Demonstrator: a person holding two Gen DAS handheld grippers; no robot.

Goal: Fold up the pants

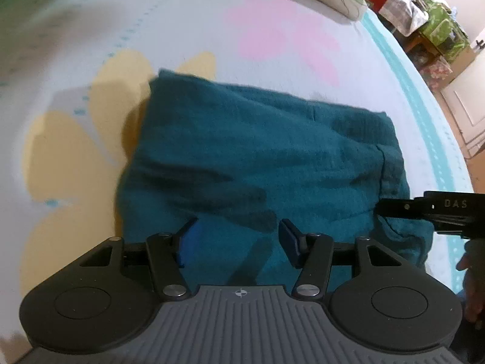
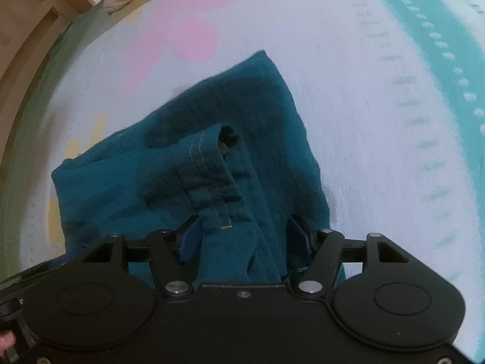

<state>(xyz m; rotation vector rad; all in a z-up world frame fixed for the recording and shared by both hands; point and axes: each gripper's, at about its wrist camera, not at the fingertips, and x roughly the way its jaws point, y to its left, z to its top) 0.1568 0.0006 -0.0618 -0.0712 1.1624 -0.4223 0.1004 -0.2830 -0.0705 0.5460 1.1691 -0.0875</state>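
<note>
- The teal pants [image 1: 260,157] are lying folded into a block on the bed sheet [image 1: 188,30].
- The left gripper [image 1: 236,239] is hovering over their near edge, jaws spread and empty.
- The right gripper [image 2: 242,236] is standing open around a raised fold with the stitched hem [image 2: 212,176].

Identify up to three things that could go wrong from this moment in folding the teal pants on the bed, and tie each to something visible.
1. The right gripper has its jaws wide apart around a bunched waistband; closing could catch several layers or only the hem.
2. The left gripper hovers open, pinning nothing, so the pants may drag across the sheet if pulled.
3. Wrinkles near the right edge might get locked into the fold.
</note>
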